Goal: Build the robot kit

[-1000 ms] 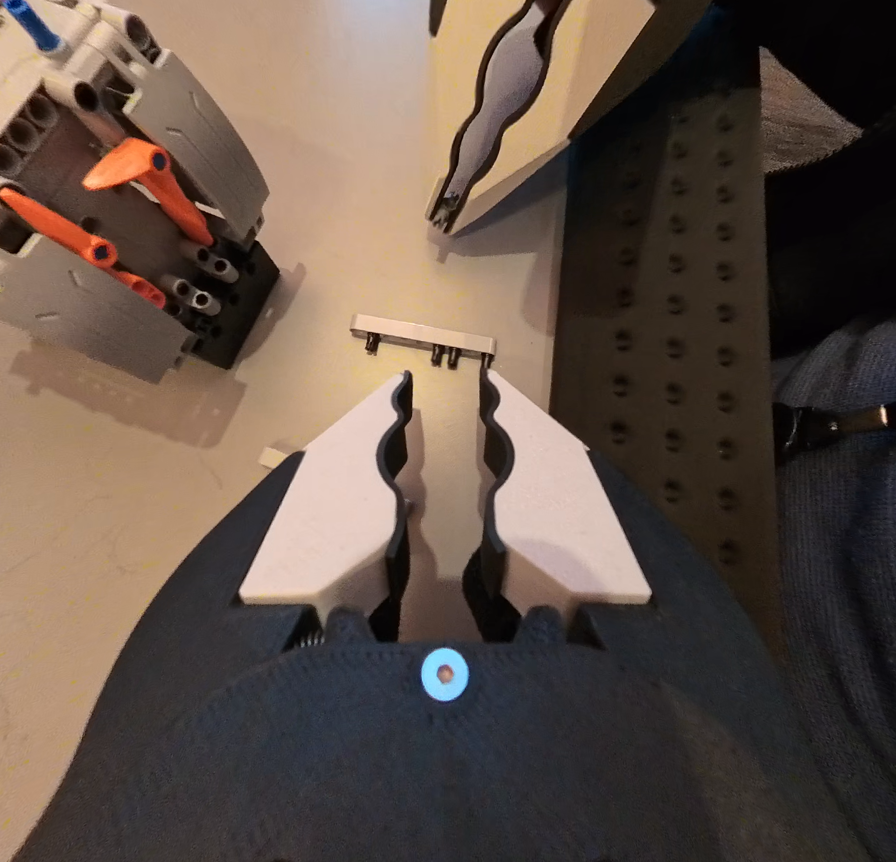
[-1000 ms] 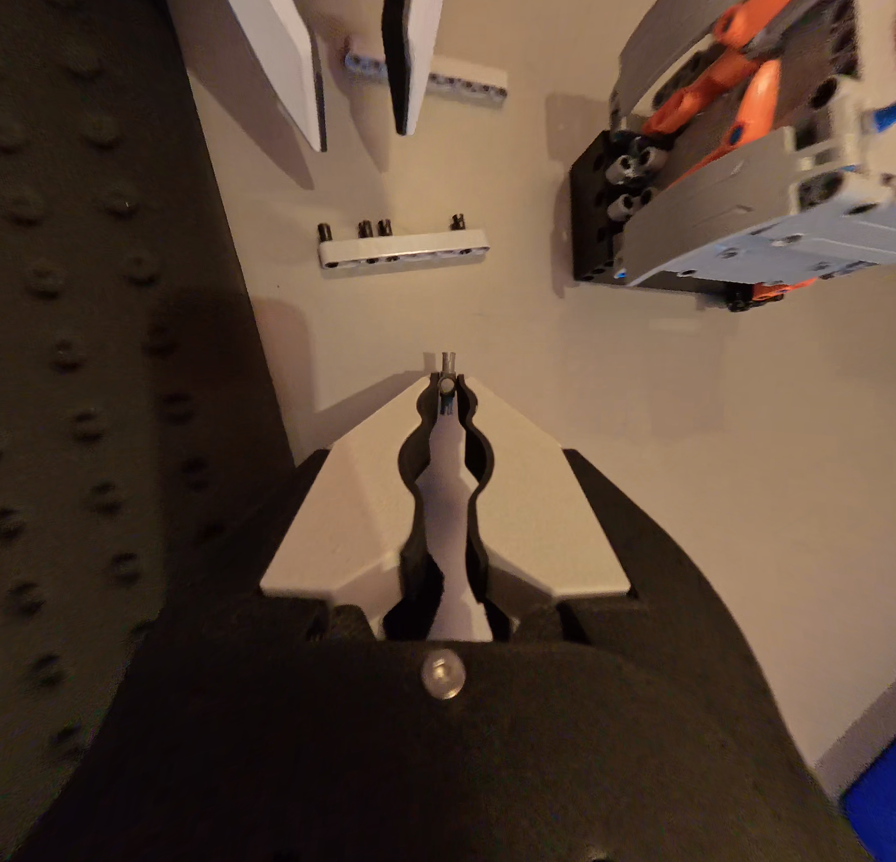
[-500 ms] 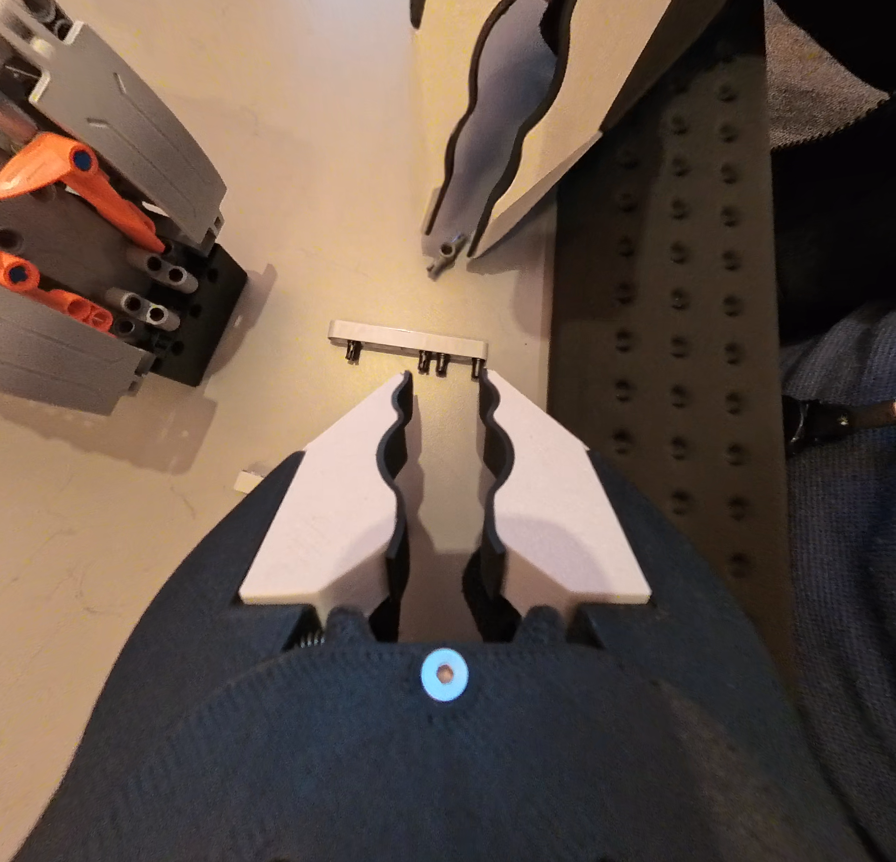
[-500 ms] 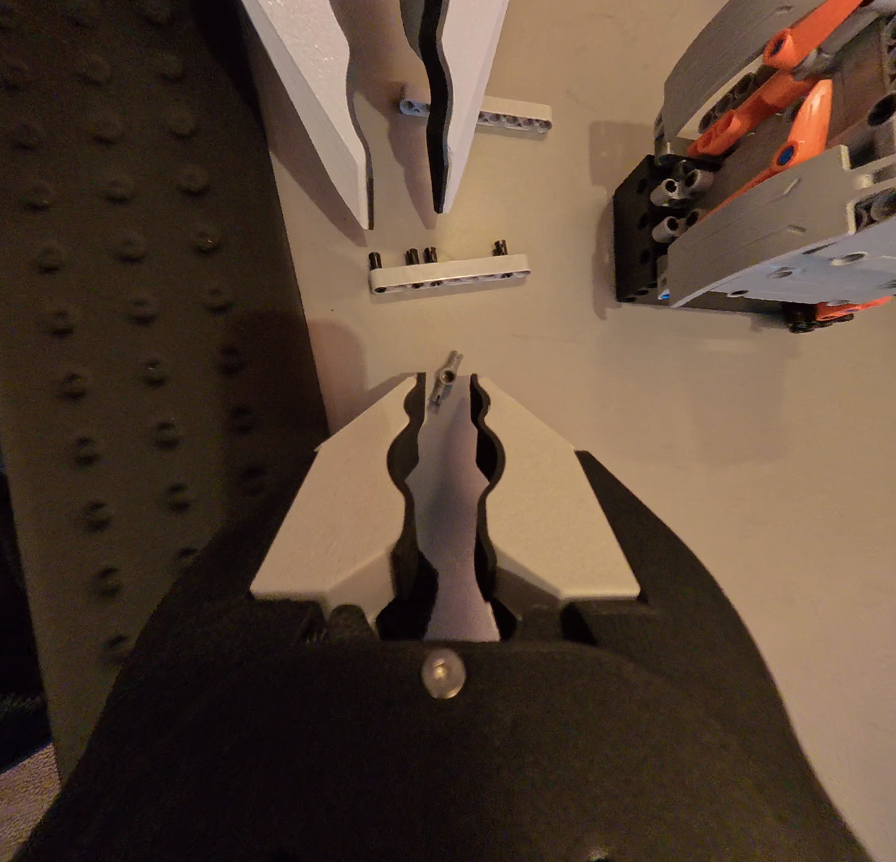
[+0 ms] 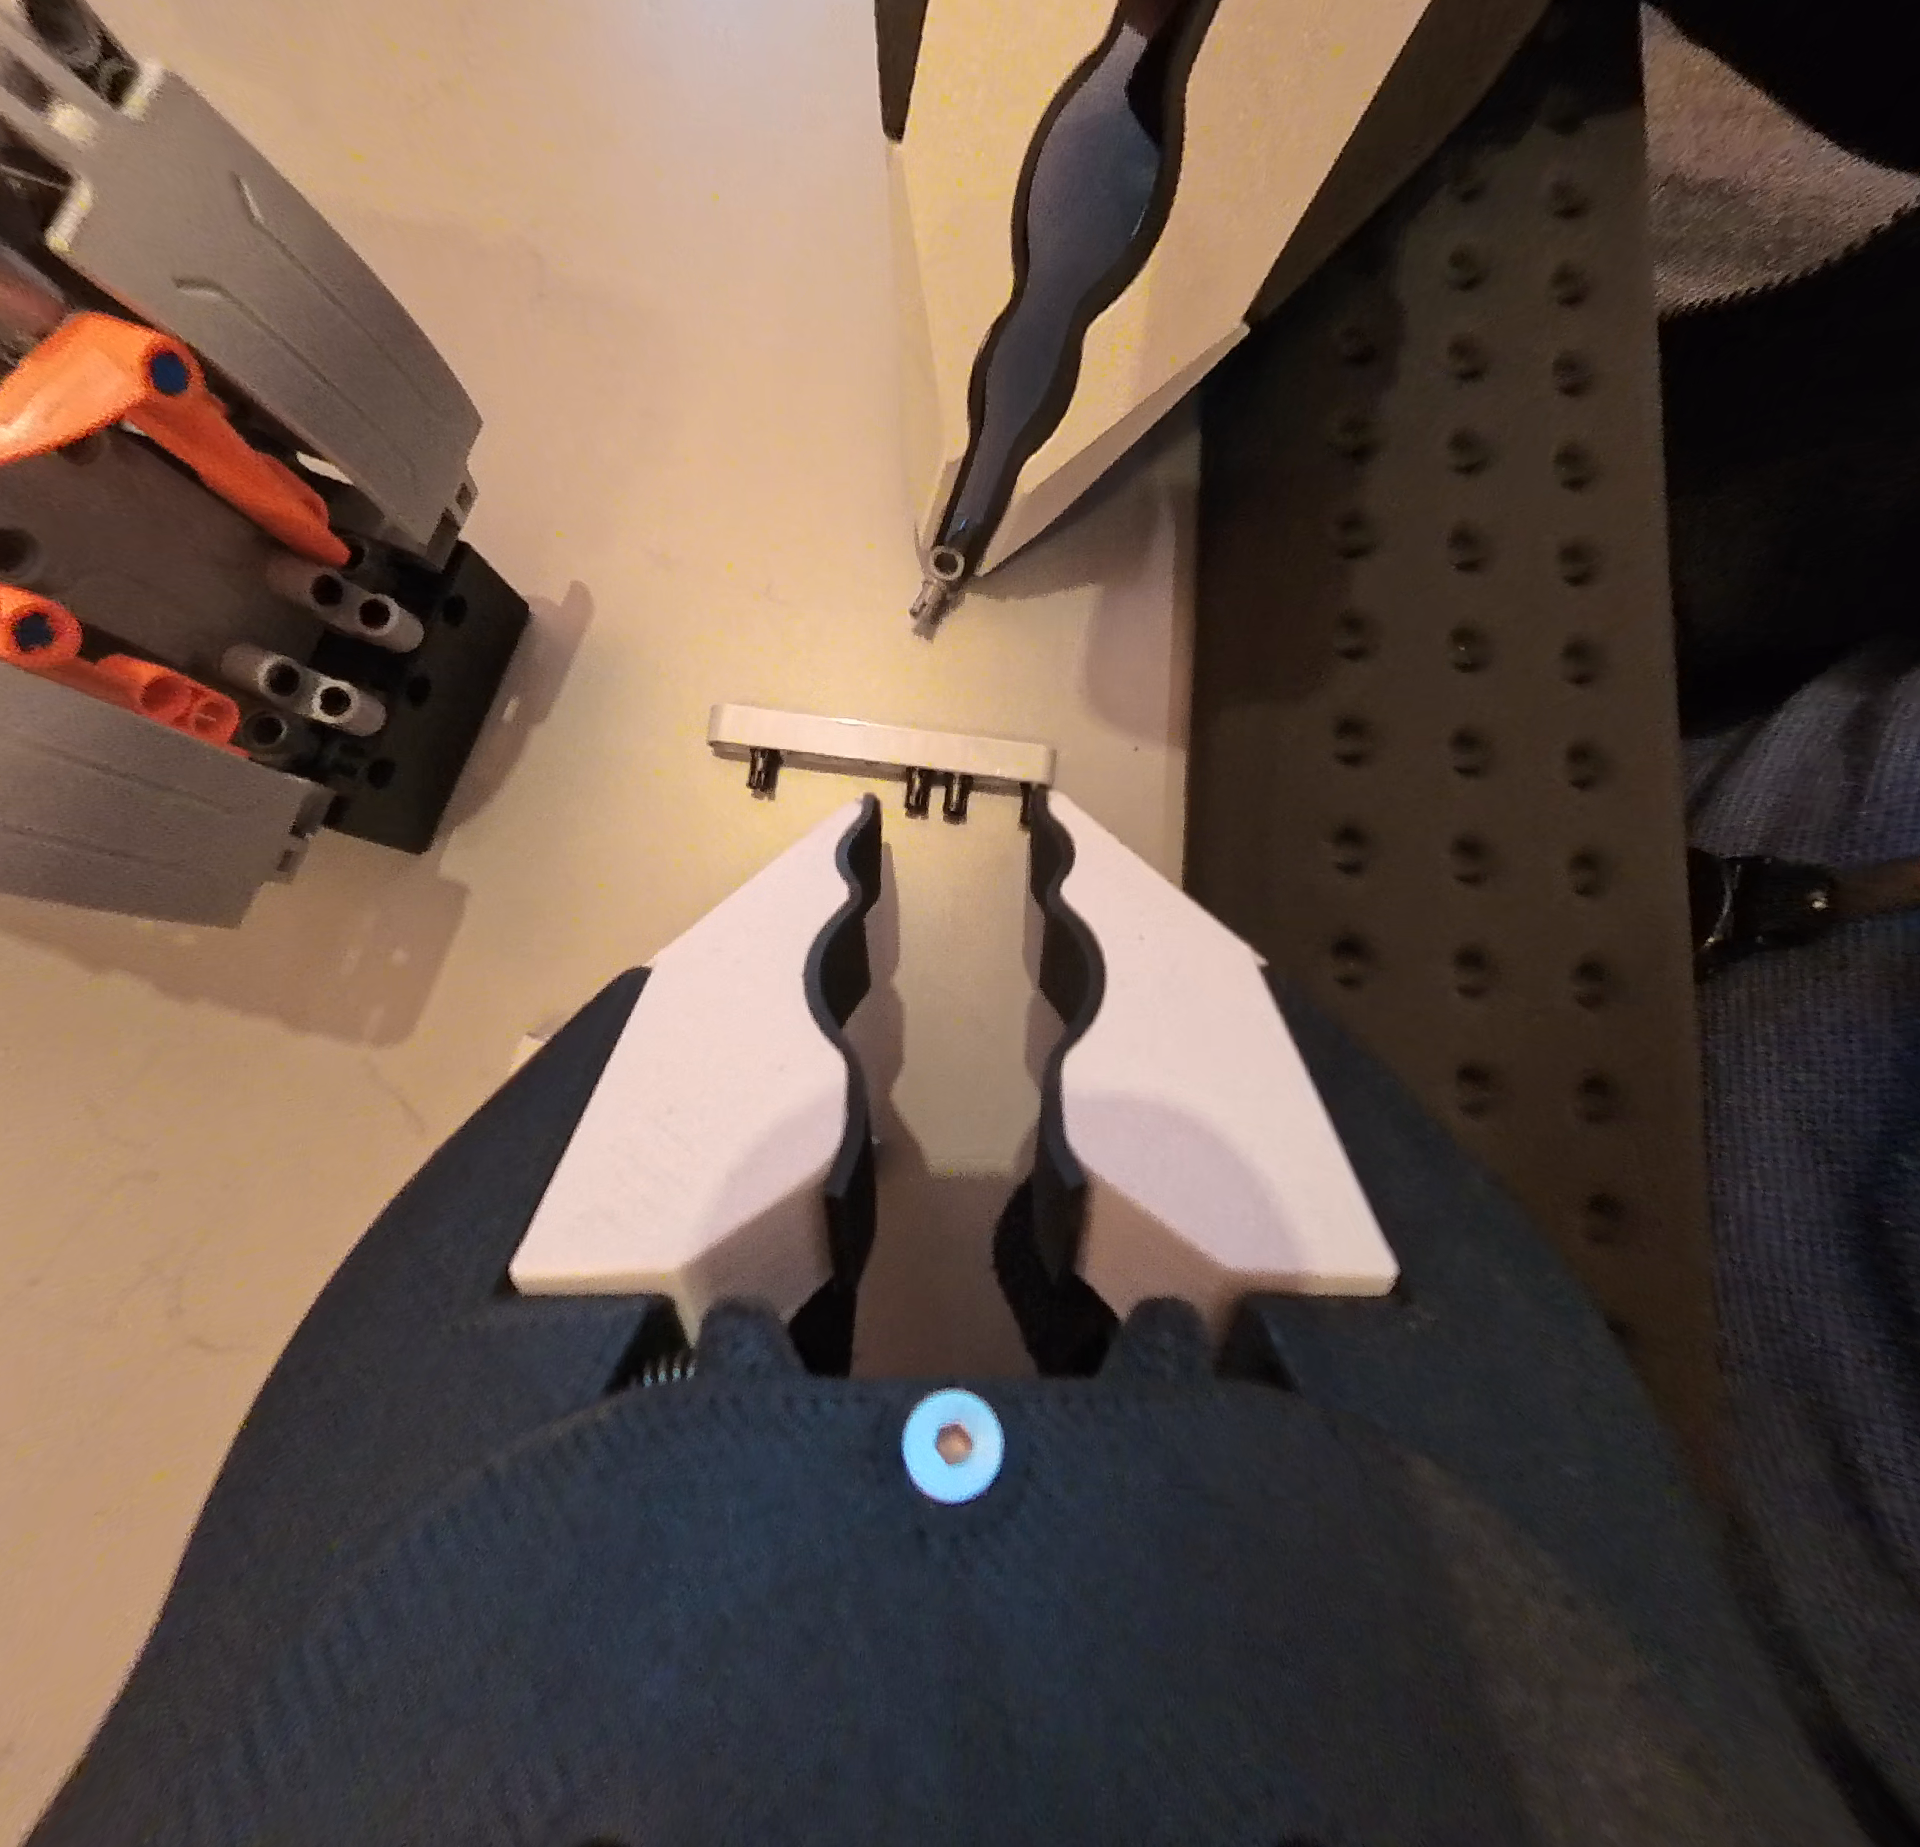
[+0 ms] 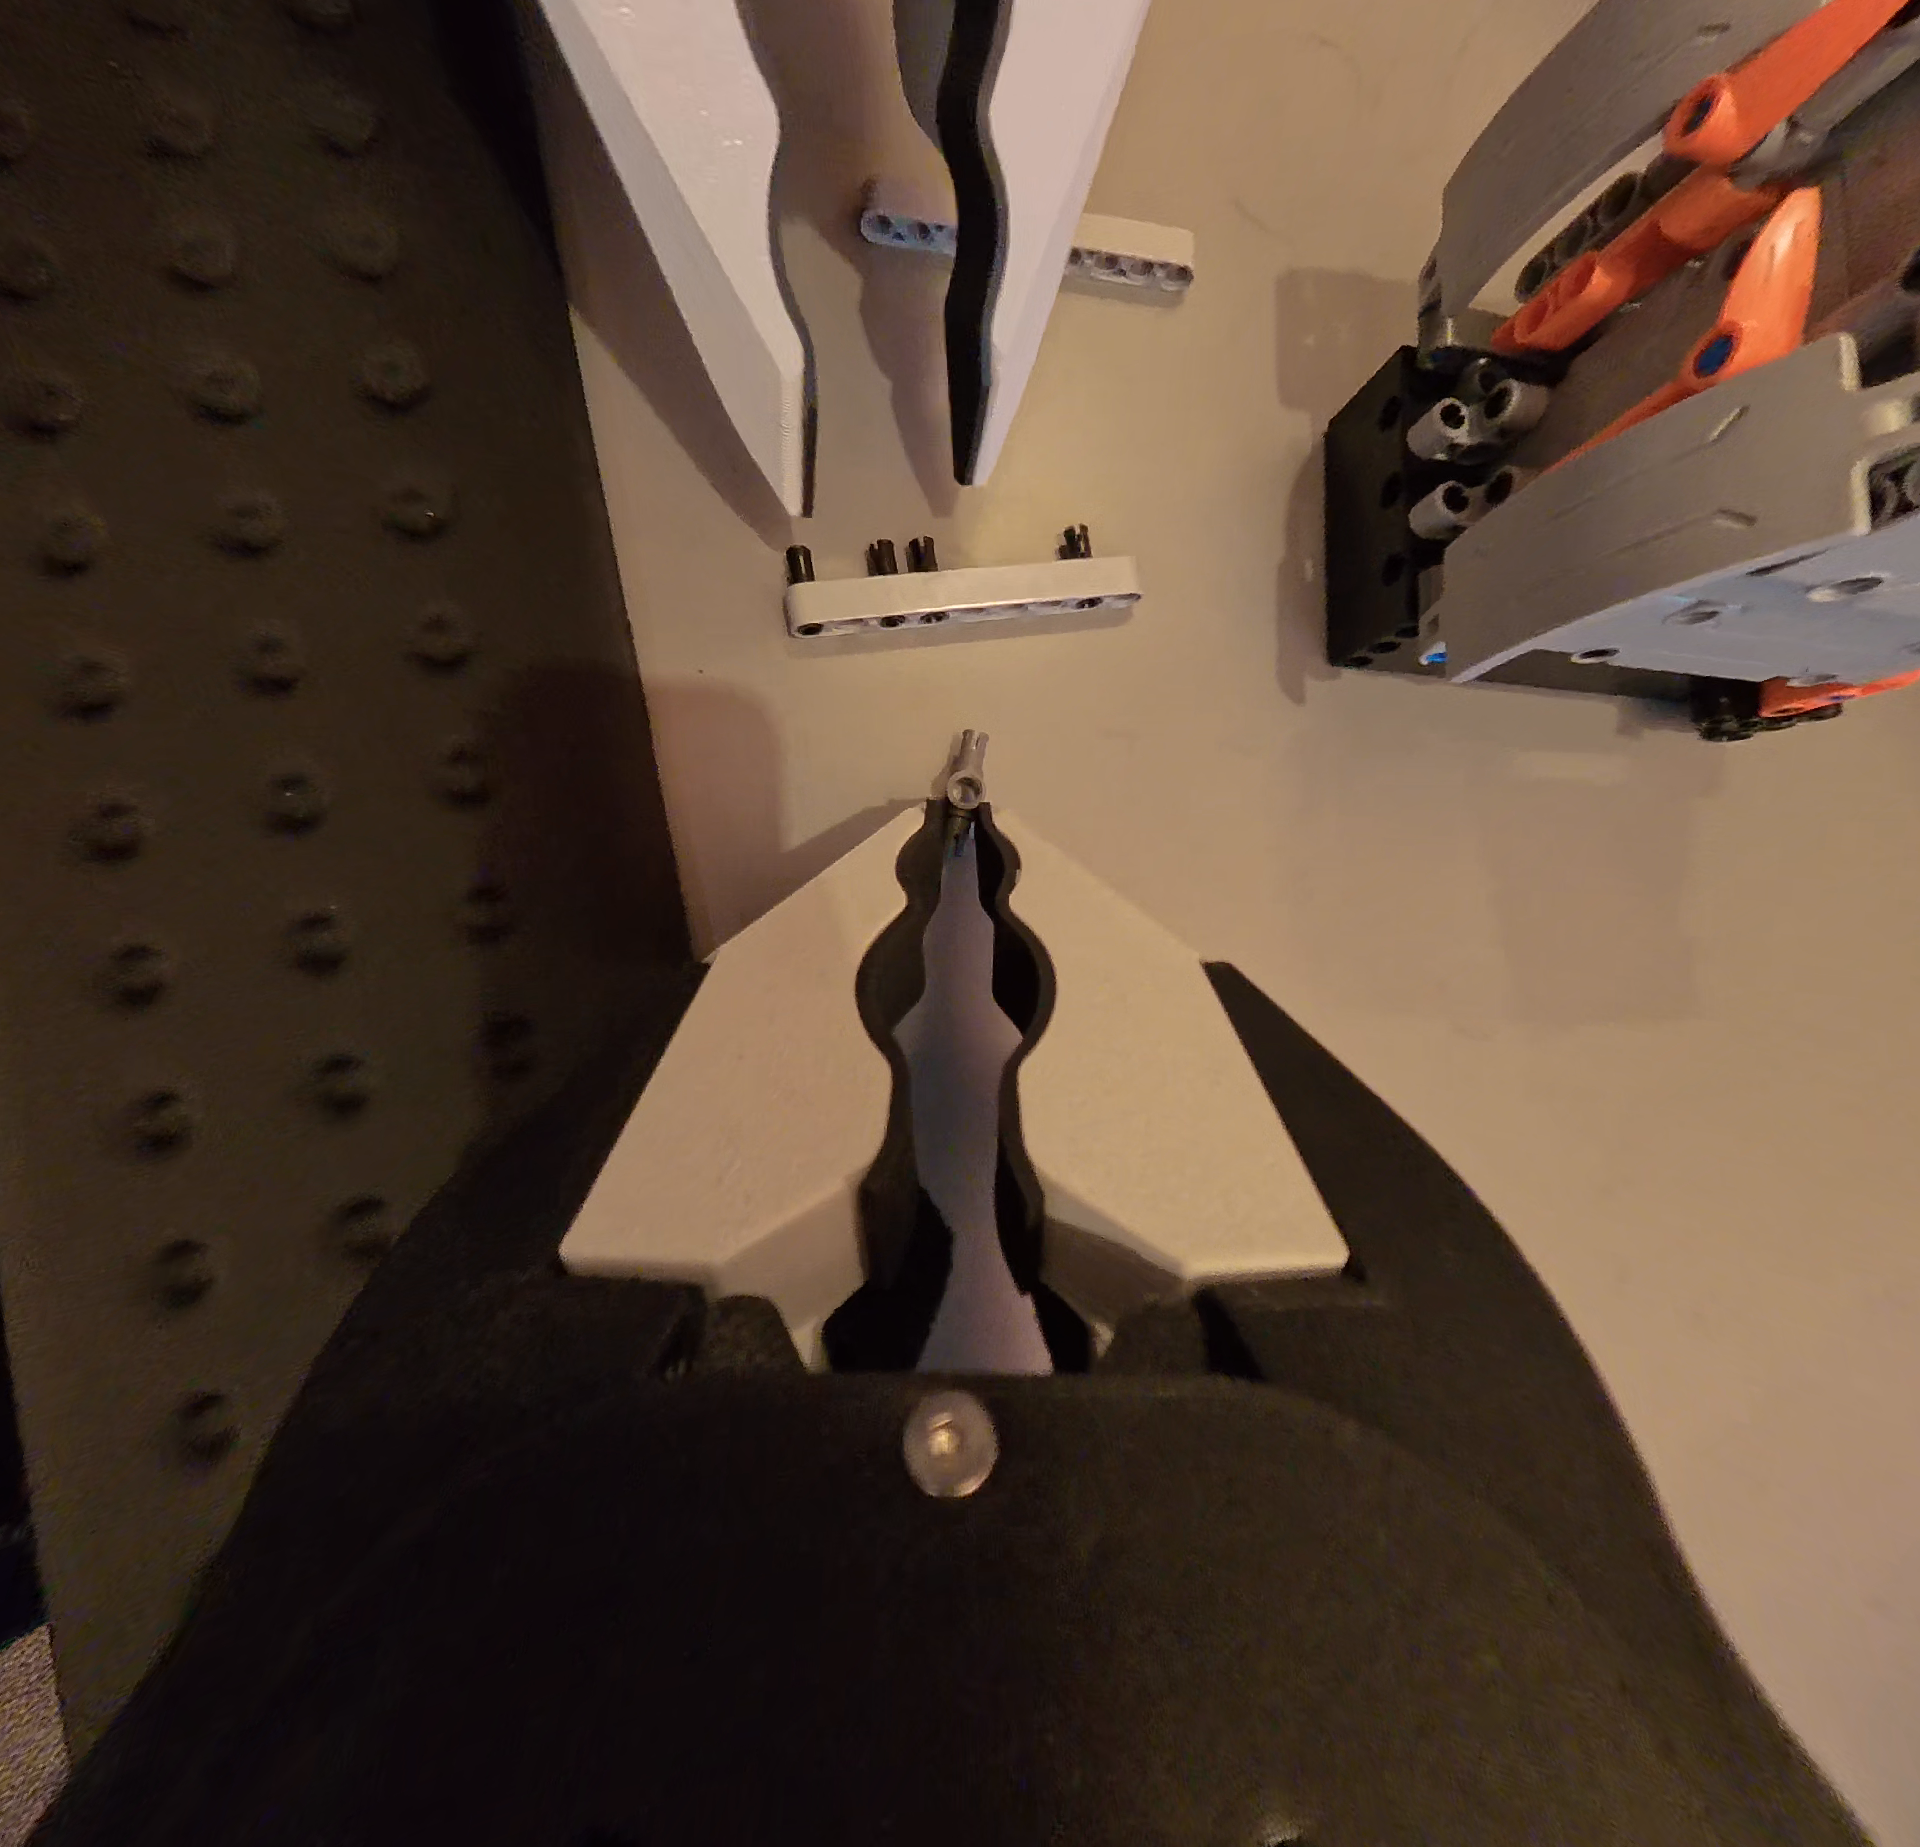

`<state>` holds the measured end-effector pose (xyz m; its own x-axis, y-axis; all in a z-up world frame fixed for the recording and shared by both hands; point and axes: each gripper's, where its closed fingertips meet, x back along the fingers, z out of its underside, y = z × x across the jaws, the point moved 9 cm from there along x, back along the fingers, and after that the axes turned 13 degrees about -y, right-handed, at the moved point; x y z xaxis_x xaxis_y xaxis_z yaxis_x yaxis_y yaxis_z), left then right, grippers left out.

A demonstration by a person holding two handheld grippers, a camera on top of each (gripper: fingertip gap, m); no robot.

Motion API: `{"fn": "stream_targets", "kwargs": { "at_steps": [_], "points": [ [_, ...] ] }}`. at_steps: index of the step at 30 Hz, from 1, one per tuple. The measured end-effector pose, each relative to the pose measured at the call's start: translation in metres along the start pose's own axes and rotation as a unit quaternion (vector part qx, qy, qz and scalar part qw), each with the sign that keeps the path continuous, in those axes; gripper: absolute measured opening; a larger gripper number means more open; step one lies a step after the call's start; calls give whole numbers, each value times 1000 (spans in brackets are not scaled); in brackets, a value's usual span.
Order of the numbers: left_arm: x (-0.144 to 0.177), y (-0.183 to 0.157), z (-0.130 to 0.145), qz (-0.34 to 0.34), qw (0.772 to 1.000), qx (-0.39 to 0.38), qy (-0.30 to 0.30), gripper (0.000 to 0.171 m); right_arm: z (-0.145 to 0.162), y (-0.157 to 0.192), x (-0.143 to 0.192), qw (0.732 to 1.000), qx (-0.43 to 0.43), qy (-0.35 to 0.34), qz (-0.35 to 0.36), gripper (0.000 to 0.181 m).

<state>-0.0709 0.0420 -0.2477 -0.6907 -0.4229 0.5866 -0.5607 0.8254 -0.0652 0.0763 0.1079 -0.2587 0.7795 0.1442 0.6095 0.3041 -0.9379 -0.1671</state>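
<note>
Right wrist view shows the right claw (image 6: 961, 808) low over the desk (image 6: 1455, 966), clenched on one small grey pin connector (image 6: 966, 771) pointing toward a white beam (image 6: 961, 595) bearing four black pins, lying crosswise. Left claw (image 5: 951, 810) hangs released just behind that beam (image 5: 881, 743). One grey-and-orange model (image 5: 208, 571) sits aside.

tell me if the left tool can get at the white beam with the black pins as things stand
Probably yes. The left tool is open, its tips right at the white beam, which lies flat on the table with nothing between them. The right tool, shut on a small grey connector, sits apart on the beam's far side.
</note>
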Motion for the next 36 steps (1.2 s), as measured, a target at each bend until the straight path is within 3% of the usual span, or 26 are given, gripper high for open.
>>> {"fn": "stream_targets", "kwargs": {
  "at_steps": [5,11,14,21,27,32,36],
  "points": [
    [0,-2,-15,1,999,-22,-39,25,-11,-3,11,997,-39,-67,-30,2],
    [-5,-15,-30,4,991,-118,-61,15,-21,-8,23,978,-116,-142,-102,3],
    [-4,-20,-33,-11,985,-159,-68,5,-21,-11,23,967,-151,-154,-138,3],
    [-4,-28,-33,-36,972,-222,-64,3,-18,-18,22,946,-210,-158,-188,3],
    [-1,-16,-33,-19,987,-130,-92,2,-21,-17,24,962,-170,-174,-126,12],
    [2,-7,-34,27,990,-36,-130,2,-27,-8,28,979,-83,-173,-73,7],
    [1,-4,-32,38,991,-13,-125,1,-30,-6,28,985,-40,-161,-40,5]
  ]
}}
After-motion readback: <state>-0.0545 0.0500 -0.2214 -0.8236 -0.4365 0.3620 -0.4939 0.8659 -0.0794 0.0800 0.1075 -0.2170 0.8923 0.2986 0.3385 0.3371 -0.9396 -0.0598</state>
